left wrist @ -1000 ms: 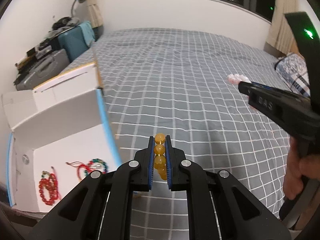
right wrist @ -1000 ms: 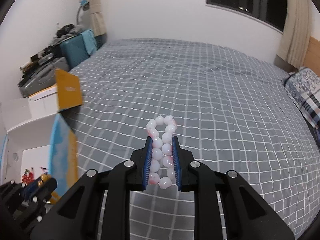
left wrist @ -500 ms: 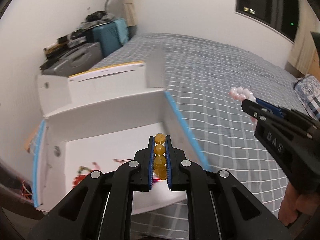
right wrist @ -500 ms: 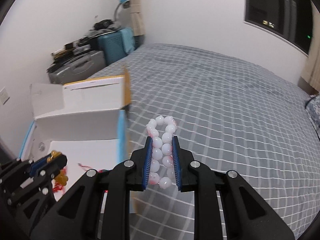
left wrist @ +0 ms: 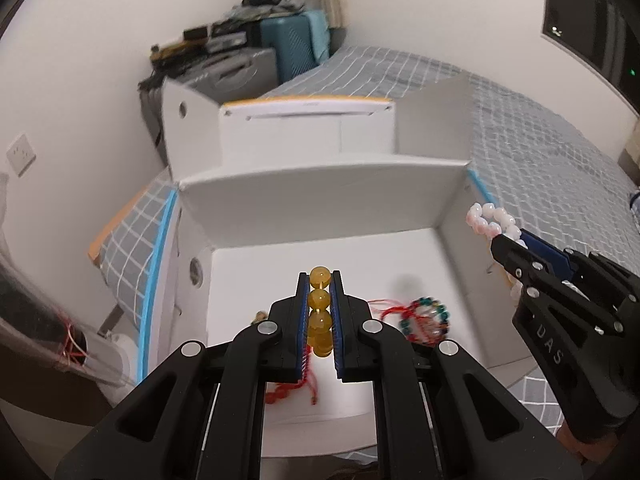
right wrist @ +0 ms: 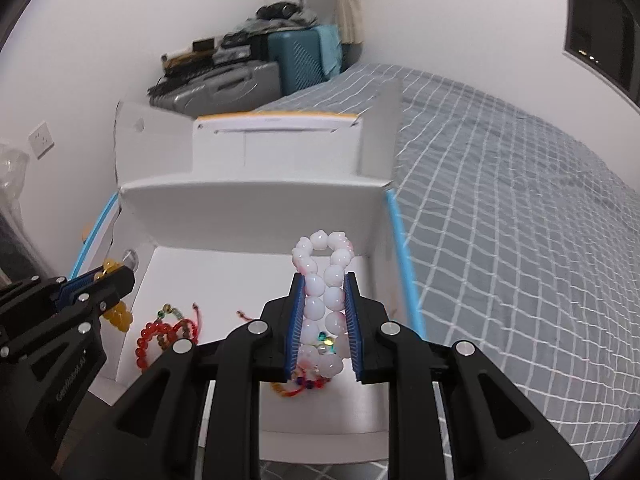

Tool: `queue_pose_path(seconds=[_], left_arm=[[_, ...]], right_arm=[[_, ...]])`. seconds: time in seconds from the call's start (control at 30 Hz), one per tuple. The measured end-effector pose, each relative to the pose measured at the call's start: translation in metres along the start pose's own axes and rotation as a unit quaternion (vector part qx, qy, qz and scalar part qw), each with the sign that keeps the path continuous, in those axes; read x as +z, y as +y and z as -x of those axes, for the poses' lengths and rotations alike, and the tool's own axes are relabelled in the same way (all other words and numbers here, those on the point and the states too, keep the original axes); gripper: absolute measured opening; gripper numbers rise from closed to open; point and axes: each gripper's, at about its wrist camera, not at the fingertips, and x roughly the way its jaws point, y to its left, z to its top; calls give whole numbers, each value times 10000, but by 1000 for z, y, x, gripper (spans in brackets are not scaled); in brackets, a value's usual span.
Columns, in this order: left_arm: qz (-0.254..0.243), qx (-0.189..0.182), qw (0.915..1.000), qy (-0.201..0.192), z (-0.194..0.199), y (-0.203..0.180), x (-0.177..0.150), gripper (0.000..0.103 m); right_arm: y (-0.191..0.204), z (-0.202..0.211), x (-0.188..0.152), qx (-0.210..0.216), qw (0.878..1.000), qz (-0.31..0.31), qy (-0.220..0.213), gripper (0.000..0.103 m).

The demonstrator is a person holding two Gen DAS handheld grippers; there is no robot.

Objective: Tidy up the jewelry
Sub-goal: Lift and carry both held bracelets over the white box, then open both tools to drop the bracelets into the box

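Holding two bracelets (left wrist: 320, 312) (right wrist: 324, 304) over one box (left wrist: 320, 208).

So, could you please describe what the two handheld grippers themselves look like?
Both are matte black plastic. The left gripper and right gripper each have two angular linkage arms with triangular cut-outs, silver round pivot screws, and narrow fingers lined with blue ribbed pads. Pale raised lettering runs along the side of each body, "DAS" on the right one. No cables or sleeves are visible.
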Motion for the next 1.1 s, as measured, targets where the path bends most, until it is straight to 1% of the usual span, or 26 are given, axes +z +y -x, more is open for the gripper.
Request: queue_pose_path(seconds=[0.2, 0.37, 0.47, 0.6, 0.8, 0.93, 0.97, 1.0, 1.03, 1.07, 1.1], left_arm=[[166, 12, 9991, 395, -27, 20, -9, 9], [121, 80, 9973, 723, -50, 26, -15, 9], [114, 148, 9964, 826, -61, 28, -18, 9], [118, 122, 9957, 914, -69, 30, -21, 9], [123, 140, 9956, 917, -69, 31, -19, 9], [143, 166, 9954, 934, -67, 31, -19, 11], [153, 170, 9955, 925, -66, 32, -18, 14], [153, 187, 9955, 921, -65, 33, -18, 14], [148, 195, 9957, 890, -62, 33, -18, 20], [143, 203, 9961, 841, -59, 33, -17, 25], [129, 246, 9971, 706, -52, 33, -18, 27]], right_arm=[[13, -31, -8, 96, 9989, -20, 450, 18], [17, -52, -13, 80, 9973, -53, 725, 18], [19, -66, -16, 75, 9954, -78, 954, 18], [20, -74, -20, 59, 9946, -92, 1028, 18], [20, -74, -20, 39, 9945, -73, 1042, 19], [20, -77, -22, 25, 9938, -85, 1109, 21], [19, -76, -22, 12, 9939, -97, 1103, 21], [18, -74, -22, 22, 9940, -100, 1085, 23], [19, -73, -21, 48, 9941, -100, 1079, 26], [19, -71, -21, 56, 9943, -100, 1057, 33], [18, -65, -21, 18, 9953, -103, 959, 39]])
